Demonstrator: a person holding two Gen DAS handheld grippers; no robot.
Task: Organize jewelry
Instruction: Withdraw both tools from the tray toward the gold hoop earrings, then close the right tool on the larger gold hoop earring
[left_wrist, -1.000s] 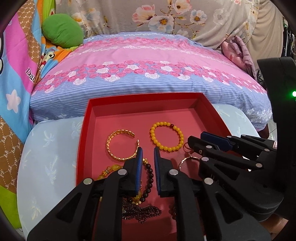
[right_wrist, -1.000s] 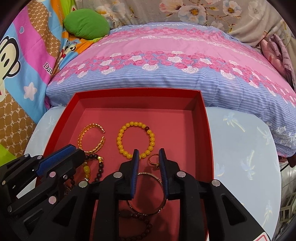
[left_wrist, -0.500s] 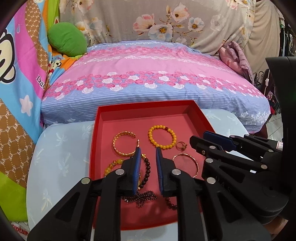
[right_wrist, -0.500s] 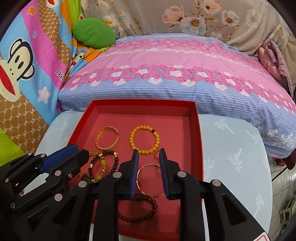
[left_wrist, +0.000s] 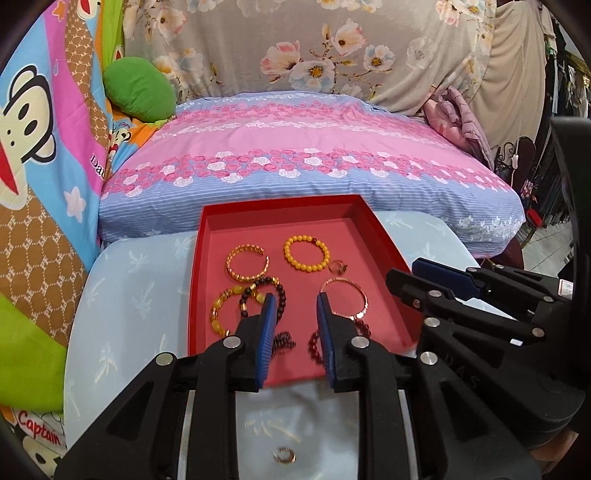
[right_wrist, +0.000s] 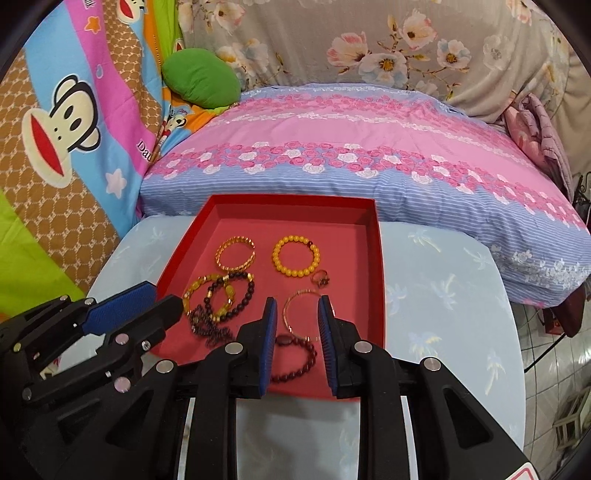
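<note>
Jewelry sits in a red tray (right_wrist: 373, 258) on a pale blue table (right_wrist: 443, 295), tray's far edge against a pink-and-blue floral pillow (right_wrist: 351, 140). Both grippers hover over the tray's near edge, empty. Left gripper (left_wrist: 294, 306) has its jaws spread, nothing between the pads; right gripper (right_wrist: 297, 308) likewise spread, framing the lower tray. Inside the tray, back row: gold cuff bangle (right_wrist: 235, 254) on the left, yellow bead bracelet (right_wrist: 295, 256) on the right, apart from each other. Middle left: amber bead bracelet (right_wrist: 201, 286) overlapping a dark bead bracelet (right_wrist: 240, 295), with a bunched dark bead strand (right_wrist: 207, 326) just in front. Middle right: thin gold bangle (right_wrist: 295, 312), touching a dark red bead bracelet (right_wrist: 299, 360) nearest the front edge. Small ring (right_wrist: 322, 280) lies between yellow bracelet and thin bangle. One more small ring (left_wrist: 283, 455) is outside the tray, on the table under the left gripper.
</note>
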